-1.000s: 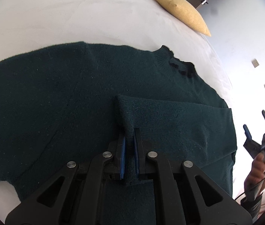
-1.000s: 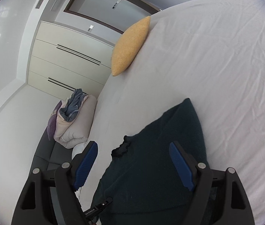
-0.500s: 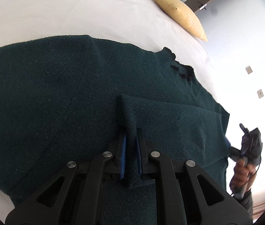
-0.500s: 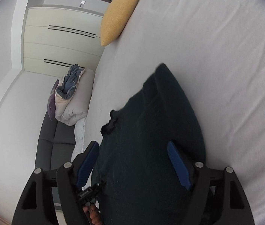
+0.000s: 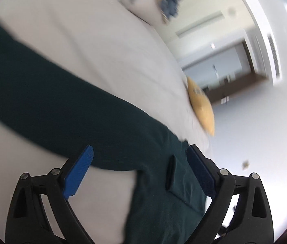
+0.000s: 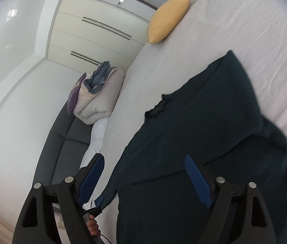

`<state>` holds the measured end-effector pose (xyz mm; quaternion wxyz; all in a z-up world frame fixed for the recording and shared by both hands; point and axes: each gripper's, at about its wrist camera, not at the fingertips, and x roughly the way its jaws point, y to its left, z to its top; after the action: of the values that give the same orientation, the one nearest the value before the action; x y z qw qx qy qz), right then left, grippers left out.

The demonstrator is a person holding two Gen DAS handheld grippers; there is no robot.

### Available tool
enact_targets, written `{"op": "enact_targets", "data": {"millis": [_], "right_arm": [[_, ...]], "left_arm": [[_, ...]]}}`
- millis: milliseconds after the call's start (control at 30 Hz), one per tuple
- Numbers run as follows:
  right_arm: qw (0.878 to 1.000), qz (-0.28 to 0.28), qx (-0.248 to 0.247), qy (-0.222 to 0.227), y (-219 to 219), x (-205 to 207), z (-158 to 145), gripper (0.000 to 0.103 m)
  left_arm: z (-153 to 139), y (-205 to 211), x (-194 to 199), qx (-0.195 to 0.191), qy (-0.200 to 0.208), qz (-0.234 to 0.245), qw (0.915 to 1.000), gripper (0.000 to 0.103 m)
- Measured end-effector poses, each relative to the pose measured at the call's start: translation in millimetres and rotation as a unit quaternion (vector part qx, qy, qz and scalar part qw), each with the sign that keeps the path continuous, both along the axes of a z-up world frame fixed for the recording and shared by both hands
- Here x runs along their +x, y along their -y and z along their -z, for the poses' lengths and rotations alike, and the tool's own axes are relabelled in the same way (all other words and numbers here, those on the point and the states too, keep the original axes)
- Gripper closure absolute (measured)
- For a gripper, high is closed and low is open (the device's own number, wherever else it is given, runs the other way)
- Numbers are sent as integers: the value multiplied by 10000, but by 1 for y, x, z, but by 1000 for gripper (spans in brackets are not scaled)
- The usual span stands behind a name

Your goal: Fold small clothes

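- Dark green sweater (image 6: 214, 122) spread flat on the white bed (image 6: 245, 20), filling the lower right of the right view, neck opening toward the upper left, one sleeve (image 6: 163, 162) folded across the body.
- Left tongs (image 5: 139, 148): wide open, jaws just been opening, gripping nothing. Knit runs under the gap in the lower middle of that view, but neither pad presses on it.
- Right tongs (image 6: 143, 156): also wide apart, opened a touch more just now, empty, hanging over the sweater's near edge.
- Biggest risk, probably: the folded sleeve sliding back out. Nothing pinning it, and loose knit tends to creep.
- Could also snag. An open pad dragged low across the fabric would likely catch a loop and pull the whole fold crooked.
- Left view badly smeared, so can't tell how close those pads sit to the cloth. Worth assuming close.
- Grabbing two layers instead of one on the next pinch would bunch the body up with the sleeve. Hard to separate layers on a dark knit.
- Near edge sits toward the bed's side at lower left of the right view; a careless tug might drag it over.
- Yellow pillow (image 6: 169, 18) way up top, well apart, no bother.
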<state>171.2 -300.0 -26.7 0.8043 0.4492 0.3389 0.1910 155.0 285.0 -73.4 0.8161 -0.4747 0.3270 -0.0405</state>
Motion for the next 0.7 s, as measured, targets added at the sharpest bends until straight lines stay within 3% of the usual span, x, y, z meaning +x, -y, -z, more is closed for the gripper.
{"op": "enact_targets", "data": {"millis": [133,267,400,567,600,667,700], "right_arm": [[9993,-360,75,26,-49,4,-6,18],[9981,-617,65,1,-84,7,-11,18],[9972,-750,11,-2,-107,8,-15,18],[9973,-737,-22,-43,-110,3,-12,18],[9973,-729,-31,-45,-111,2,-11,18],[9975,-707,-22,-57,-110,0,-9,18],[9976,-691,-4,-62,-108,-2,-8,18]], "left_arm": [[10,-70,-57,-426,90,-1133,9926,10],[26,-122,-96,-947,-4,-2170,9716,11],[51,-148,-92,-1551,-170,-2338,9597,11],[62,-169,-77,-1821,-123,-2444,9523,16],[67,-173,-71,-1882,-126,-2434,9514,22],[80,-181,-61,-1968,-230,-2408,9501,43],[88,-183,-57,-2045,-282,-2411,9483,61]]}}
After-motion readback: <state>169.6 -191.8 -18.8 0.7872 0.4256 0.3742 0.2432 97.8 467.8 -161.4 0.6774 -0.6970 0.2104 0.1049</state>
